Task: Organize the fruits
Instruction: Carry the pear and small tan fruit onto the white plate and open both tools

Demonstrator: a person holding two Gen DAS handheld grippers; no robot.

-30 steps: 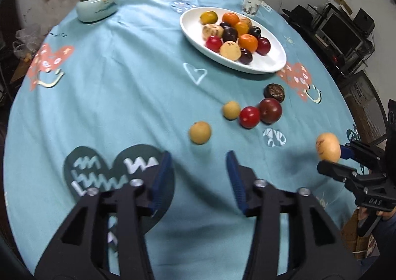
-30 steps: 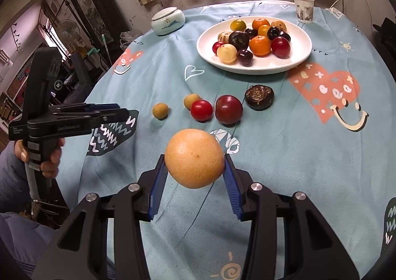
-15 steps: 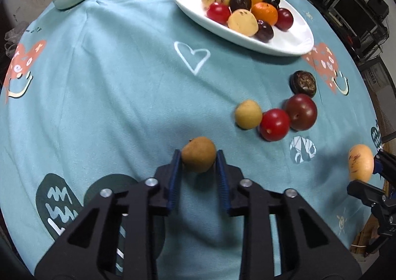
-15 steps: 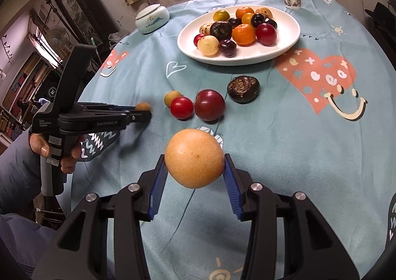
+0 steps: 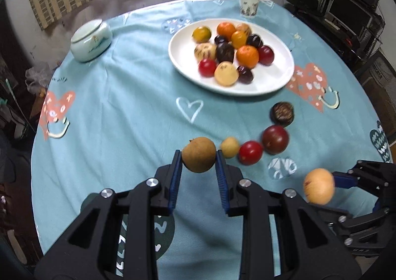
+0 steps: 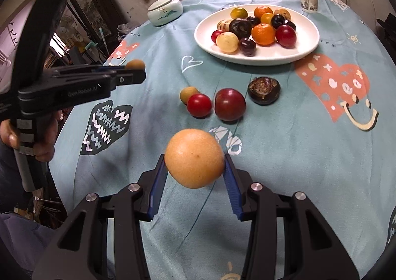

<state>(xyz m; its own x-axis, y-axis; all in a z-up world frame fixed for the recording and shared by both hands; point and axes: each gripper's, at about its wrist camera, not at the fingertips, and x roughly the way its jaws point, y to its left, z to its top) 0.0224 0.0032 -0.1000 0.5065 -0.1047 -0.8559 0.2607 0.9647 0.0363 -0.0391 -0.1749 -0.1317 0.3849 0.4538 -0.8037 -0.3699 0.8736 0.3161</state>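
At the far left of the table you see the pale lidded jar [image 5: 90, 41] on the blue tablecloth [image 5: 123, 96], well apart from the fruit.

Your left gripper [image 5: 198, 156] is clamped on a small brown fruit [image 5: 198, 154]; its blue pads touch the fruit on both sides, and the fruit is lifted above the cloth. In the right wrist view you can see your hand [image 6: 44, 136] around the handle of this gripper.

Just to the right of it, four fruits lie on the cloth in a loose row: a small yellow fruit [image 5: 229, 147], a red fruit [image 5: 250, 152] touching it, a dark red plum [image 5: 275, 139], and a dark wrinkled fruit [image 5: 282, 113] a little apart, nearer to the plate.

Behind them stands the white oval plate [image 5: 272, 81] with a heap of orange, yellow, red and dark purple fruits. A paper cup [image 5: 248, 5] stands beyond the plate, near the far edge of the table.

At the right, your right gripper [image 6: 194, 167] is closed around a large orange fruit [image 6: 194, 158] and holds it in the air over the cloth, near the red fruit and the plum.
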